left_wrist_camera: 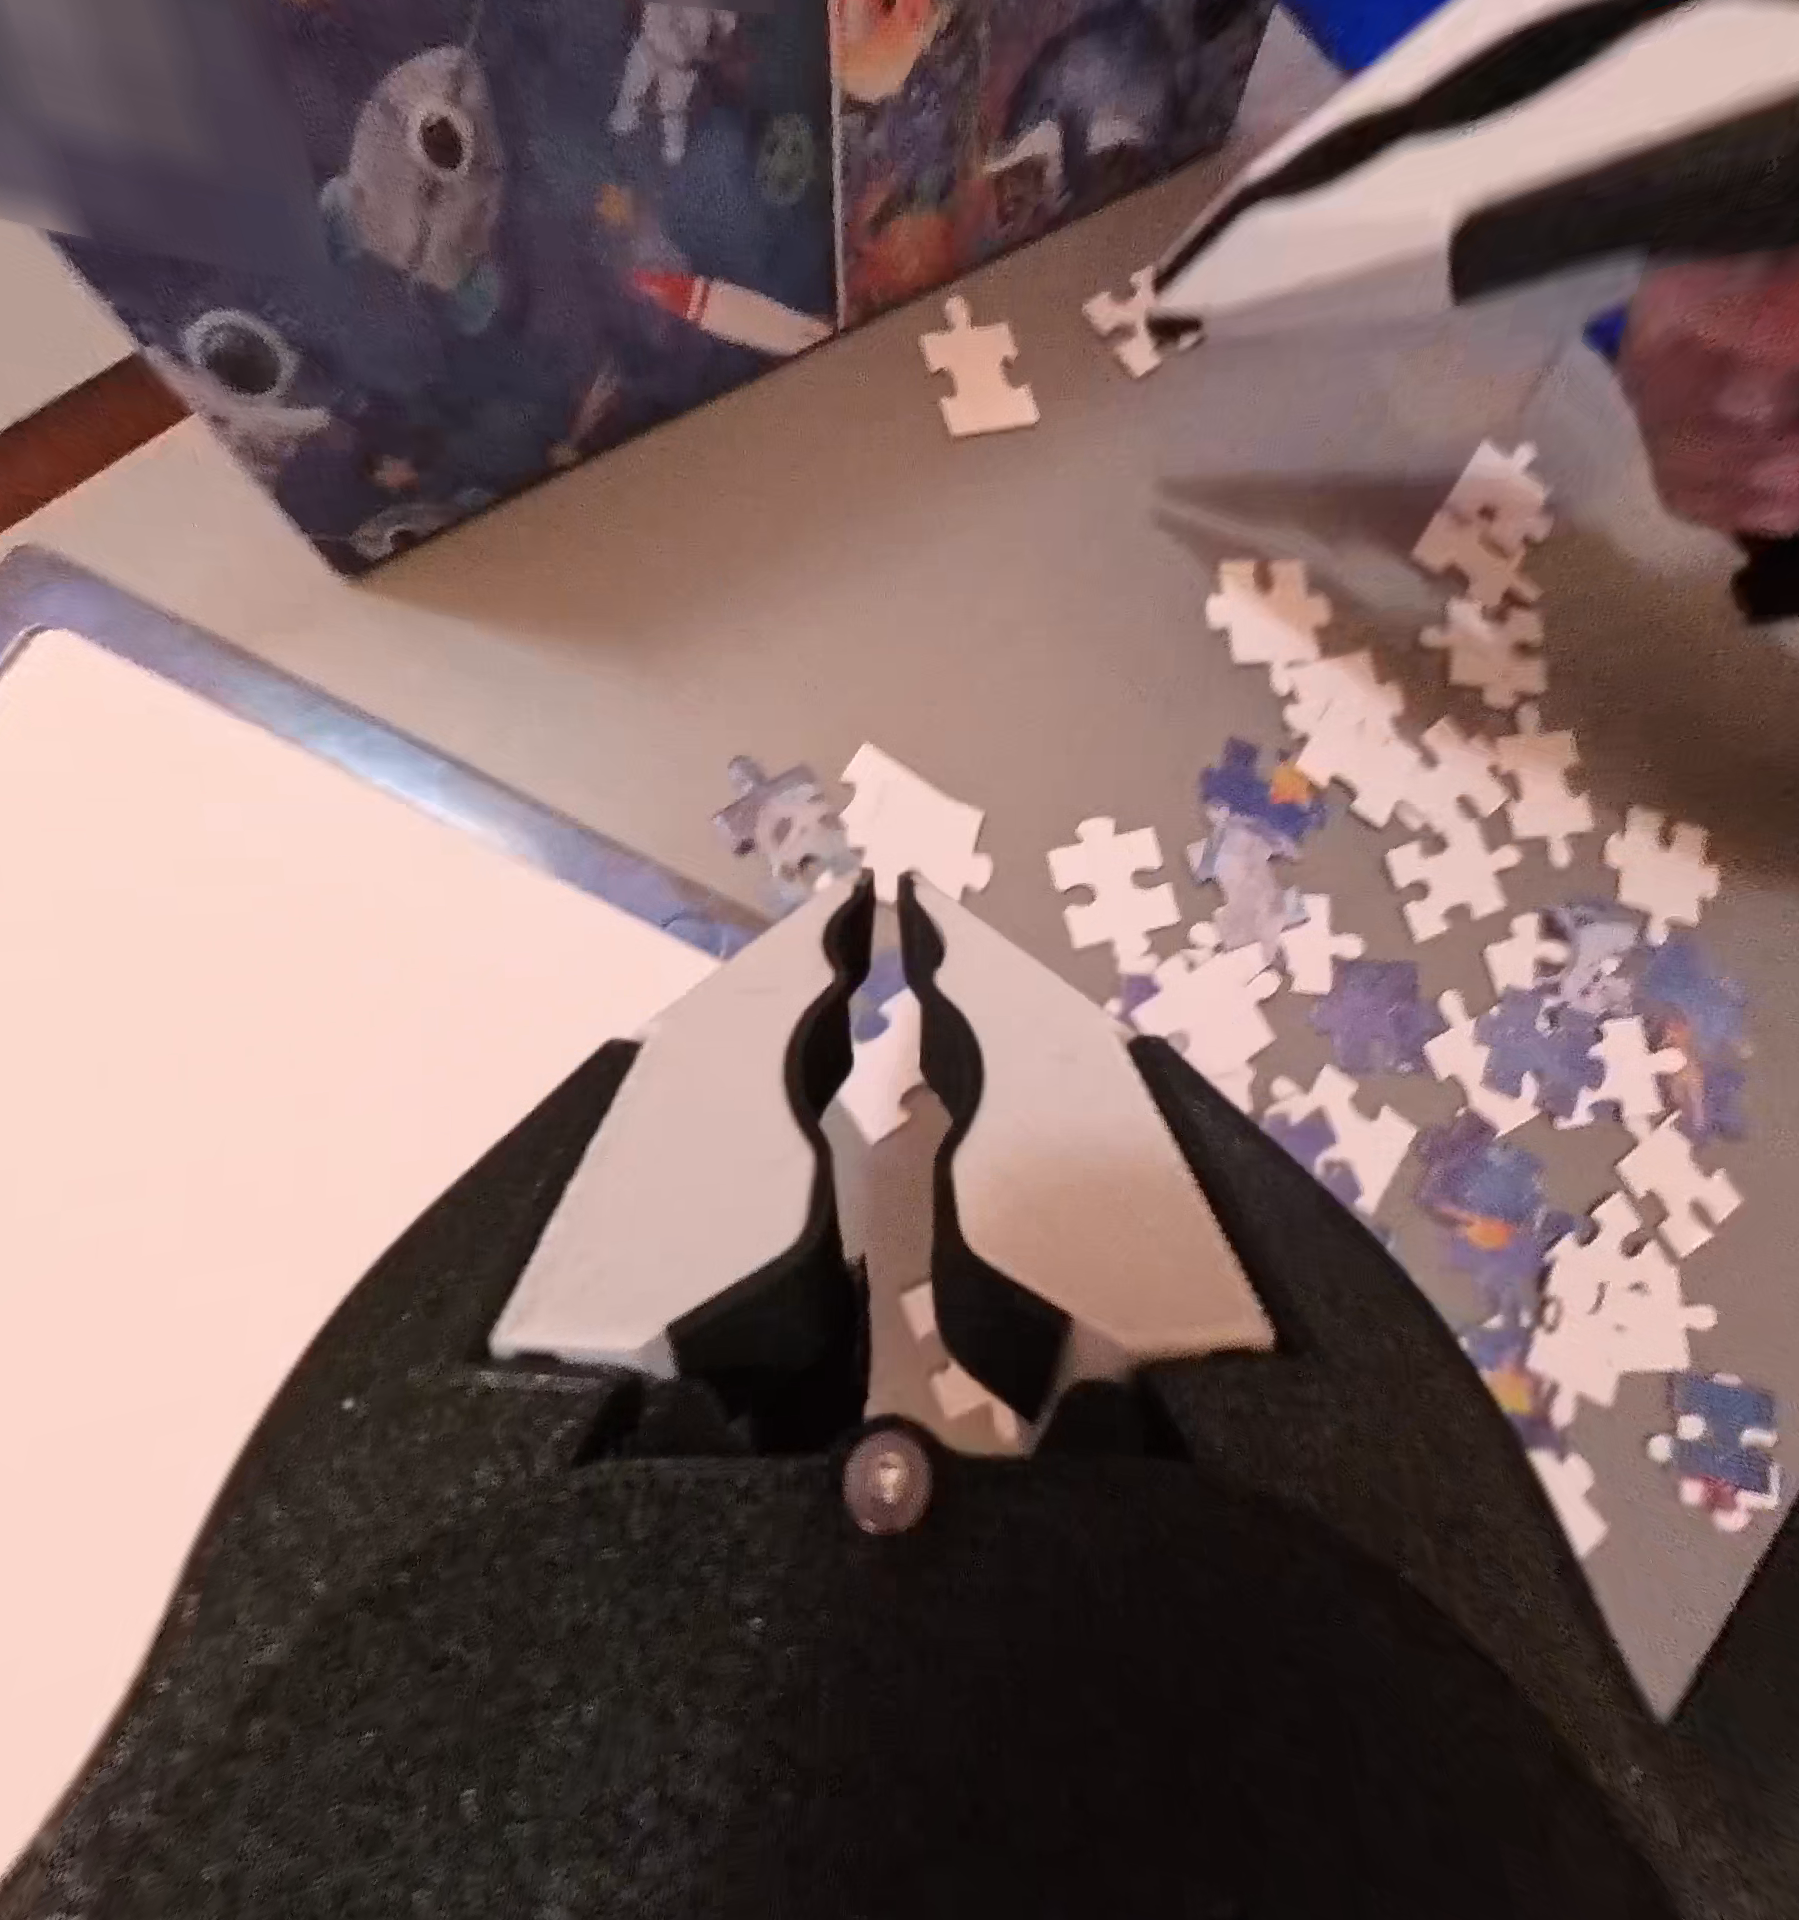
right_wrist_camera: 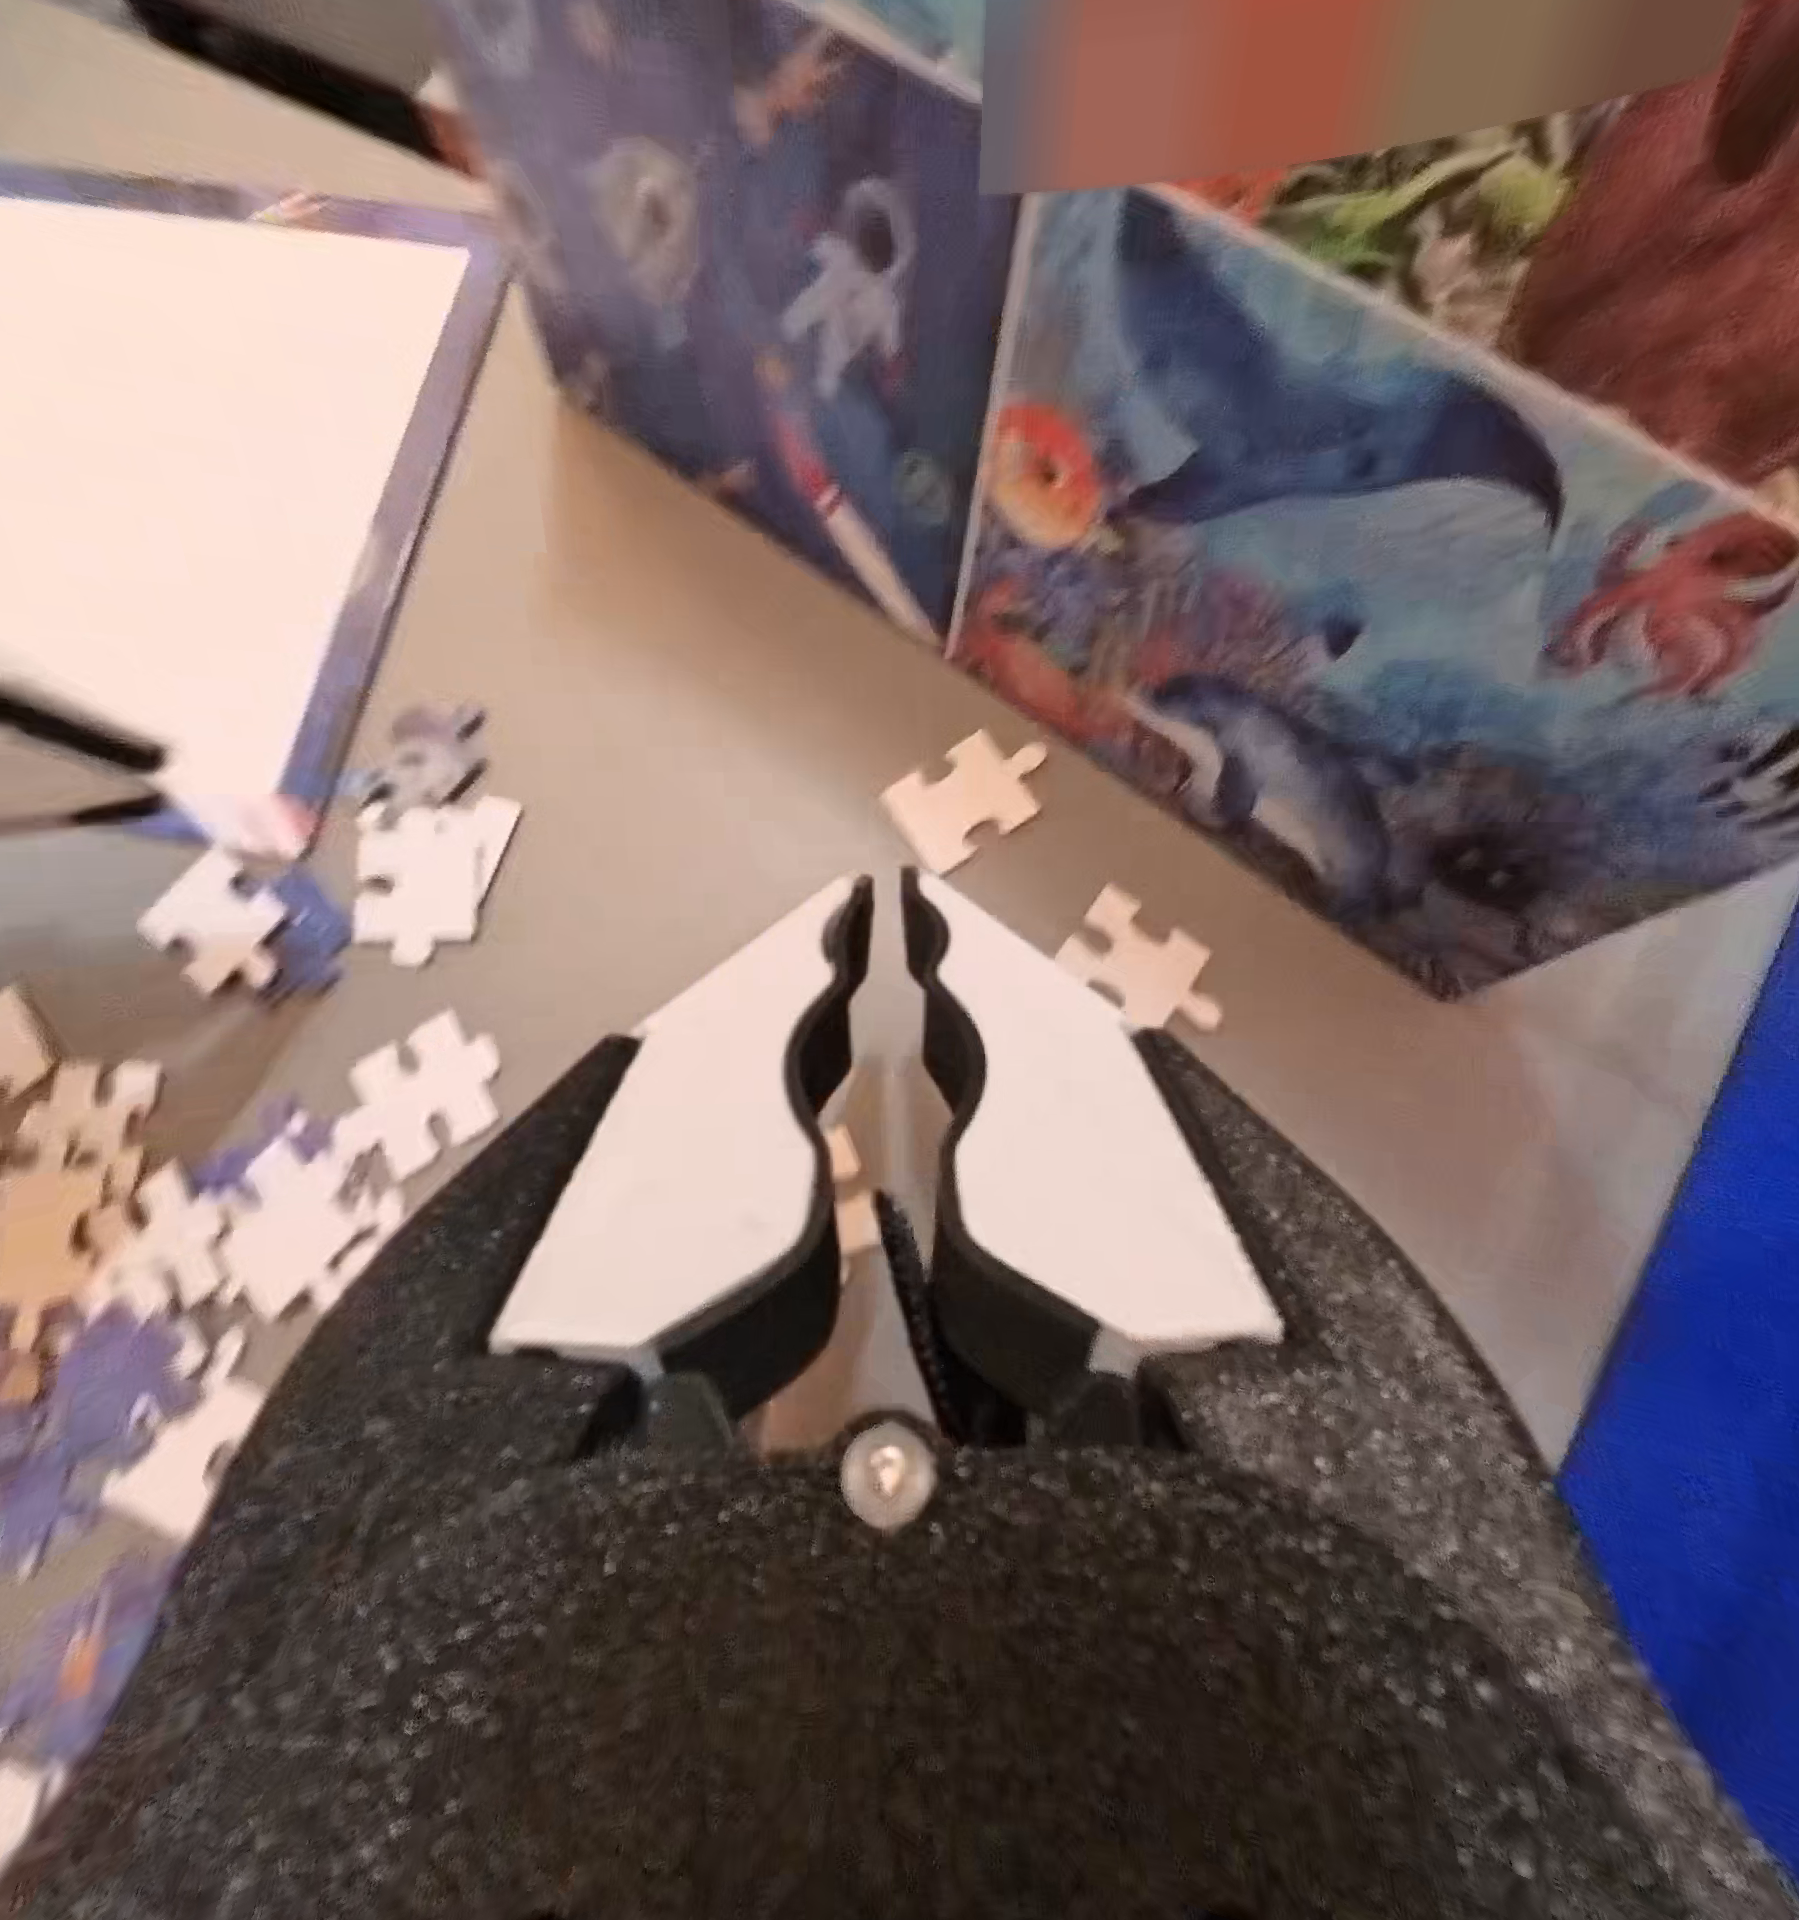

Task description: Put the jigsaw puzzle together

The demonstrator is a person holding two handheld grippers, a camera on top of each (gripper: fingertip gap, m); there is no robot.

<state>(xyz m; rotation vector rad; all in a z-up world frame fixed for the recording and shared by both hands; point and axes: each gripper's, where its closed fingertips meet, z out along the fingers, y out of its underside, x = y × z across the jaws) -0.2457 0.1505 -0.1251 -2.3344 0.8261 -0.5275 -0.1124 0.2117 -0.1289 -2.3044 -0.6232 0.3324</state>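
Observation:
Loose jigsaw pieces [left_wrist_camera: 1446, 935], some white side up and some blue, lie scattered on the grey table; they also show in the right wrist view [right_wrist_camera: 95, 1247]. The puzzle board [left_wrist_camera: 355, 732], white with a blue border, lies at the left [right_wrist_camera: 147, 468]. My left gripper [left_wrist_camera: 884, 883] is shut with nothing between its tips, just short of a white piece [left_wrist_camera: 910, 821] beside a blue piece [left_wrist_camera: 781, 821]. My right gripper [right_wrist_camera: 884, 894] is shut and empty. One white piece [right_wrist_camera: 962, 795] lies just beyond it, another [right_wrist_camera: 1134, 956] beside its right finger.
A space-picture box [left_wrist_camera: 459, 260] stands behind the pieces, next to a sea-picture box [right_wrist_camera: 1342, 571]. A blue object [right_wrist_camera: 1705, 1247] is at the right table edge. The hand [left_wrist_camera: 1736, 395] holding the right gripper [left_wrist_camera: 1165, 312] shows at the top right. The left gripper [right_wrist_camera: 157, 779] reaches in from the left.

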